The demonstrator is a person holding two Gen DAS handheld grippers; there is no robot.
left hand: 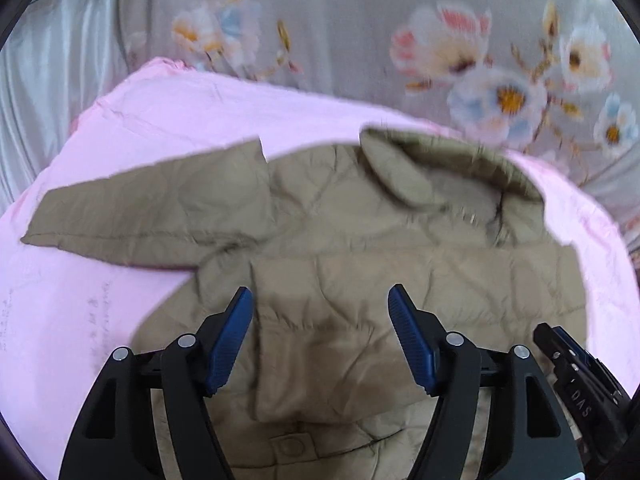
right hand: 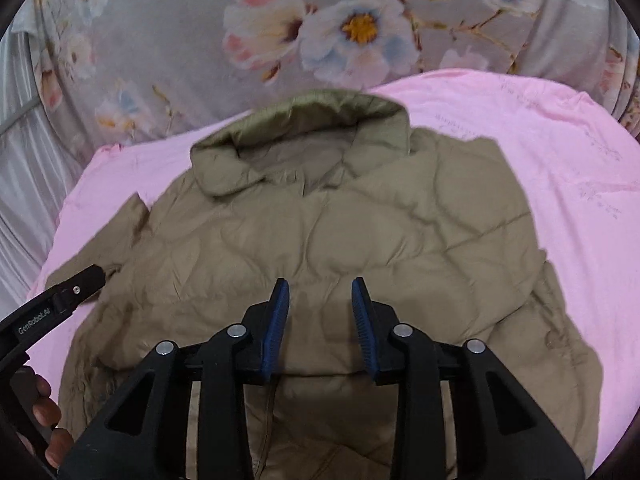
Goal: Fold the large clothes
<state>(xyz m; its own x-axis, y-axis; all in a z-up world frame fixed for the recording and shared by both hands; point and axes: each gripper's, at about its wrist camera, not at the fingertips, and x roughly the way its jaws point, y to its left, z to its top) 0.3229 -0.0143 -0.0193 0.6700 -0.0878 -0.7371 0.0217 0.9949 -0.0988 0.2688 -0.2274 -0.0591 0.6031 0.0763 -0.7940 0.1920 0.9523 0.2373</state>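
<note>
1. Left gripper (left hand: 320, 300): jaws spread wide, blue pads clear of any cloth. It hovers over the lower body of the jacket (left hand: 340, 264) with nothing between the pads.
2. Right gripper (right hand: 320, 292): jaws parted by a narrower gap, also empty. It hangs above the middle of the jacket's quilted front, pointing toward the collar.
3. In the right wrist view, fingers (right hand: 44, 412) of the person's hand show at the lower left, around the other tool's handle.
4. The jacket, khaki and quilted, lies flat on the pink sheet (right hand: 560, 208), collar (right hand: 316, 128) at the far end. One sleeve (left hand: 132, 212) stretches out sideways onto the pink sheet in the left wrist view. On the opposite side no sleeve lies spread; whether it is tucked over the body I cannot tell.
5. Beyond the sheet: floral bedding (right hand: 280, 40), grey with large blossoms.
6. Judgement: a fold appears just laid and let go; both tools are between grasps.
7. Next move likely calls for pinching the outstretched sleeve near its cuff and carrying it across the body, keeping the padded layers flat.
</note>
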